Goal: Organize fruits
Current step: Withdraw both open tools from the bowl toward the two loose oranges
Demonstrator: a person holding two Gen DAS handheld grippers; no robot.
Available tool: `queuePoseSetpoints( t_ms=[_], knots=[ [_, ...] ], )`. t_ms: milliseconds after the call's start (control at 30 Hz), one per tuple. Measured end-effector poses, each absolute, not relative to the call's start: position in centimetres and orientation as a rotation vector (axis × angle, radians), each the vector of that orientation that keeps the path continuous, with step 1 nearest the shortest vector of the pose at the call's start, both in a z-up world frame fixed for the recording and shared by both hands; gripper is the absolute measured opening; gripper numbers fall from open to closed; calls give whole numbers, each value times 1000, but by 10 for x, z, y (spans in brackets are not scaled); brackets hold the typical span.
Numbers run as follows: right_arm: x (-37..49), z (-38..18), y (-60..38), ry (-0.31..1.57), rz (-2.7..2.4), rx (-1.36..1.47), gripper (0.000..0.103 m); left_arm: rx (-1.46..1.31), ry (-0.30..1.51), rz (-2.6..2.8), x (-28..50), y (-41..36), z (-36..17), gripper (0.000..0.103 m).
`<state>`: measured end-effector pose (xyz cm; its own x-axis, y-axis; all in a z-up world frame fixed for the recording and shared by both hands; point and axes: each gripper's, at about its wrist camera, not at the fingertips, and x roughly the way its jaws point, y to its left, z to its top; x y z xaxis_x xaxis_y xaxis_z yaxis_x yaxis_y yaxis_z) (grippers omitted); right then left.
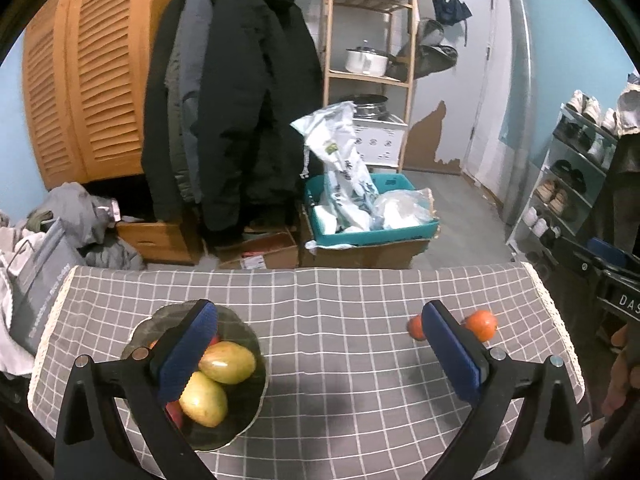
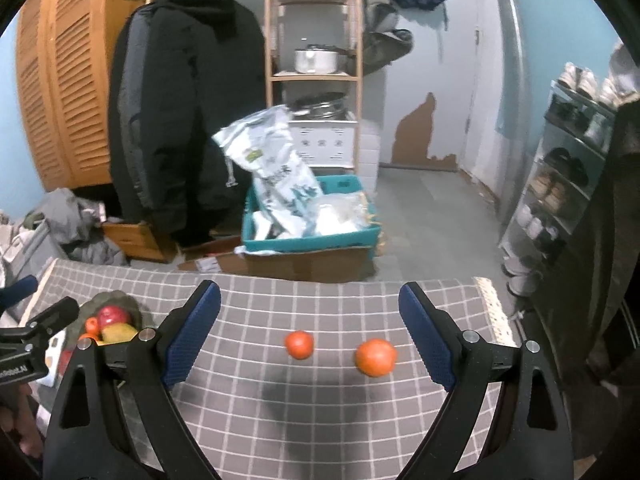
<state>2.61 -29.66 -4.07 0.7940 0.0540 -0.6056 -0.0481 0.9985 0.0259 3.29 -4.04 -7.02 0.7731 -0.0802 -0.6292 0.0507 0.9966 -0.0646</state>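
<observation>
Two oranges sit loose on the table: smaller orange [image 2: 299, 345] to the left, bigger orange [image 2: 375, 357] to the right, near each other but apart. In the left wrist view they show at the table's right side, smaller one partly hidden behind the right finger.

Bowl [image 1: 248, 412] at the table's left side holds two yellow-green mangoes [image 1: 227, 362], one behind the other, touching. Something red under/beside them, looks like an apple [image 2: 113, 315] in the right wrist view; a small orange piece next to it, can't tell what.

Right gripper [image 2: 310, 328] above the table, angled down, both oranges framed between its fingers. Jaws wide apart, pads touching nothing.

Left gripper [image 1: 320, 344] also tilted down over the table. Jaws spread full, nothing between them. Its left finger [image 1: 188, 354] overlaps the bowl in view, hanging over the fruit; no visible contact.

Left gripper body shows at the left edge of the right wrist view, beside the bowl. A hand [image 1: 624, 376] is partly visible at the right edge of the left wrist view.

Table has a grey checked cloth [image 1: 340, 400] with lace trim. Beyond: teal crate [image 1: 372, 232] of plastic bags on a cardboard box, dark coats, wooden shelf with pots, shoe rack on the right.
</observation>
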Motion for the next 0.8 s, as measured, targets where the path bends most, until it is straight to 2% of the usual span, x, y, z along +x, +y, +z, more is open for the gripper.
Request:
queuePoseSetpoints(
  t_ms=[500,800],
  knots=[
    [25,-58,-349,692,-28,48,90,-8,710,-136,51,-85,-78,103],
    [43,-92,-361,770,-37,66,90,29,780,-153,73,-104,-106,103]
  ],
)
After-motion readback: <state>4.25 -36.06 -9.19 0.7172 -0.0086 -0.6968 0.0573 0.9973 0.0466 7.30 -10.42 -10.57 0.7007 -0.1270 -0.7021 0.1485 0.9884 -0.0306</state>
